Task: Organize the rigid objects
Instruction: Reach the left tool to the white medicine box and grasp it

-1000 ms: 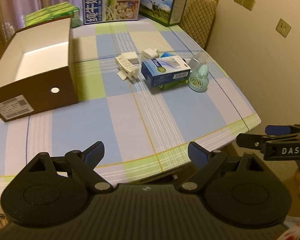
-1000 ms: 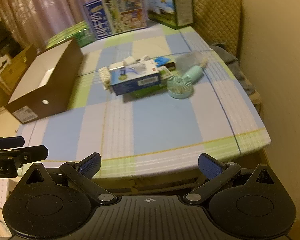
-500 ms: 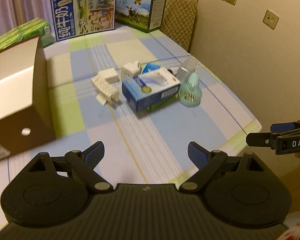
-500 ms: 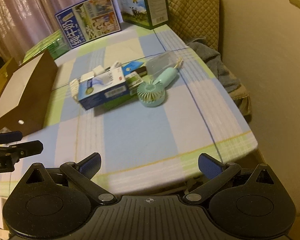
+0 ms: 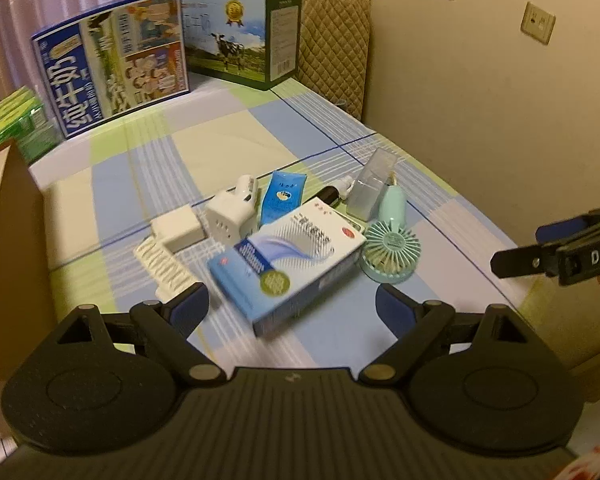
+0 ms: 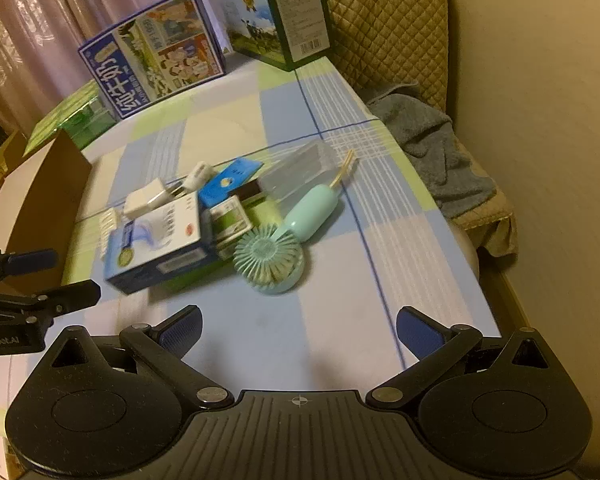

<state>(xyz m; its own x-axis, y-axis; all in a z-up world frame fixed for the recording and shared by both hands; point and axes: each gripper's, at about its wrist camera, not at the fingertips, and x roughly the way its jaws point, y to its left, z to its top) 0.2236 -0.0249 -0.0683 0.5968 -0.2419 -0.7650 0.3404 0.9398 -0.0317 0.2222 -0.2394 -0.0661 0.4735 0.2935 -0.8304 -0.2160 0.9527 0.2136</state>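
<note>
The approach step is being made: the left gripper (image 5: 292, 306), jaws spread and empty, is being aimed at the blue-and-white rectangular carton (image 5: 286, 264) at 12 o'clock; the right gripper (image 6: 298, 328) is likewise being held wide. Closing across the carton is being called for next.

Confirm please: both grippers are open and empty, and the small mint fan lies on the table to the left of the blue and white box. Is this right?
Not quite. The mint fan lies to the right of the blue and white box, as the left wrist view shows. The rest holds: the left gripper and the right gripper are both open and empty.
</note>
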